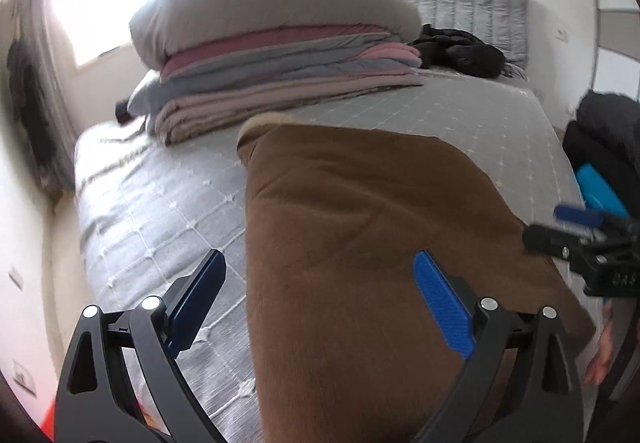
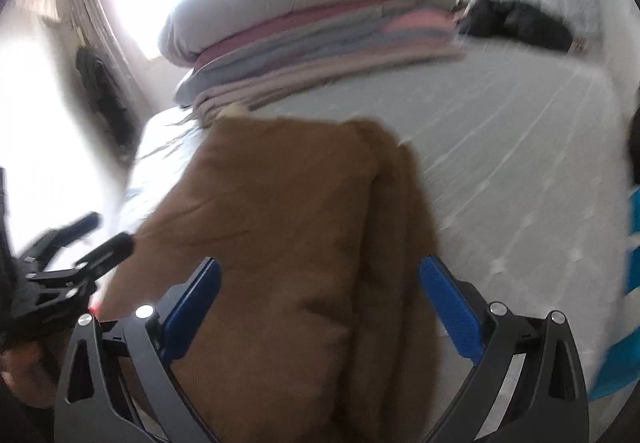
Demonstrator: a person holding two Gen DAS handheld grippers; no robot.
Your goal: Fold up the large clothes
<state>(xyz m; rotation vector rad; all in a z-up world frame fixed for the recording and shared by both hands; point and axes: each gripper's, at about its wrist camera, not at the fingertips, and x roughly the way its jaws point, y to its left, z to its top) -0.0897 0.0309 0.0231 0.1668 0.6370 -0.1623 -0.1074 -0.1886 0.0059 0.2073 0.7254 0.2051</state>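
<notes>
The bed carries a grey quilted cover with a pale grid pattern. Directly ahead of the left gripper, beneath its spread fingers, a folded brown garment lies flat on the cover. Beyond the garment, further from both grippers, a stack of folded blankets in pink, grey and beige rests on the bed, topped by a large grey pillow. To the far right of the stack, a black garment lies crumpled against the grey padded headboard.
</notes>
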